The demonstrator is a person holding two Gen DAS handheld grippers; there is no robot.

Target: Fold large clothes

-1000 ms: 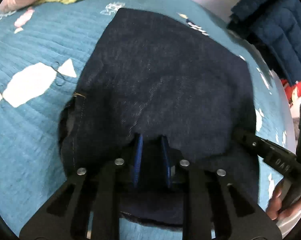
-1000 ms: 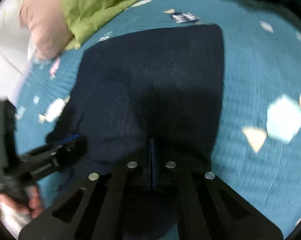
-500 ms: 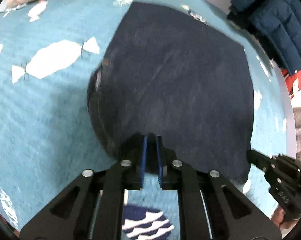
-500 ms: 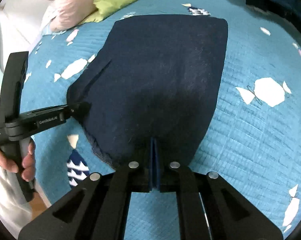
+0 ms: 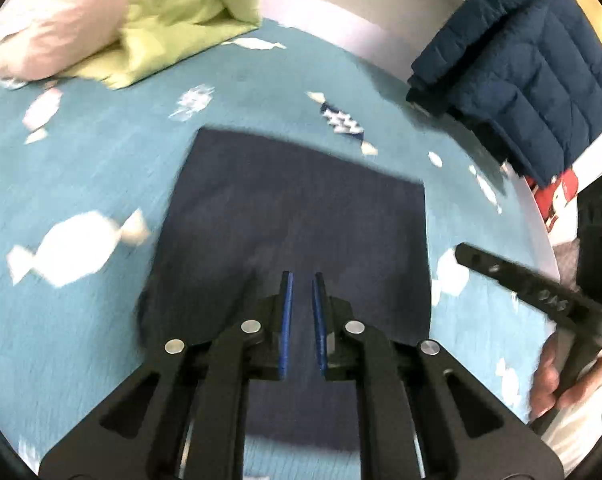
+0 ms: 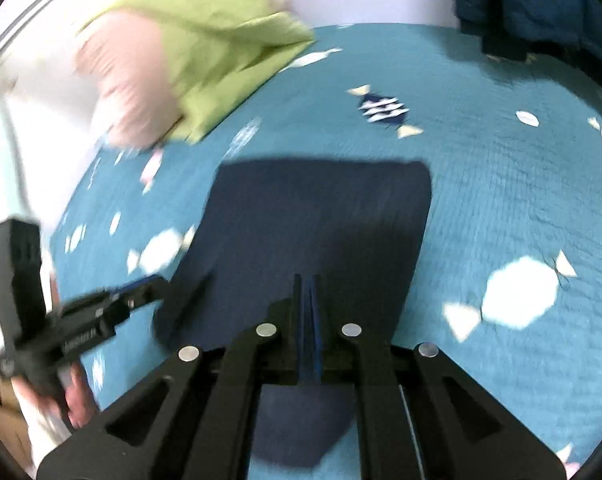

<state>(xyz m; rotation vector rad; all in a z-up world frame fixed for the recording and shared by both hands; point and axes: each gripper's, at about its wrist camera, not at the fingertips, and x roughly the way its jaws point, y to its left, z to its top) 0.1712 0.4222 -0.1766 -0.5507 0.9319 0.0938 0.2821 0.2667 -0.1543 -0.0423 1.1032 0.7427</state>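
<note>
A dark blue denim garment [image 5: 301, 208] lies flat as a folded rectangle on the teal bedspread [image 5: 93, 168]. My left gripper [image 5: 303, 280] hovers over the garment's near half. Its blue pads stand a narrow gap apart and nothing is pinched between them. My right gripper [image 6: 310, 280] hangs above the same garment [image 6: 321, 216] with its pads almost touching and no cloth in them. In the left wrist view the right gripper [image 5: 461, 250] sits just off the garment's right edge. In the right wrist view the left gripper [image 6: 161, 280] is by the garment's left near corner.
A pink pillow [image 5: 49, 20] and a green blanket [image 5: 181, 12] lie at the far left of the bed. A navy quilted jacket [image 5: 521, 72] hangs at the far right beyond the white bed edge [image 5: 541, 232]. A hand [image 5: 549, 384] holds the right gripper.
Both grippers rose and drew back from the garment's near edge, so the whole garment and the pillow now show. The left pads narrowed from a second ago. The garment stays flat.
</note>
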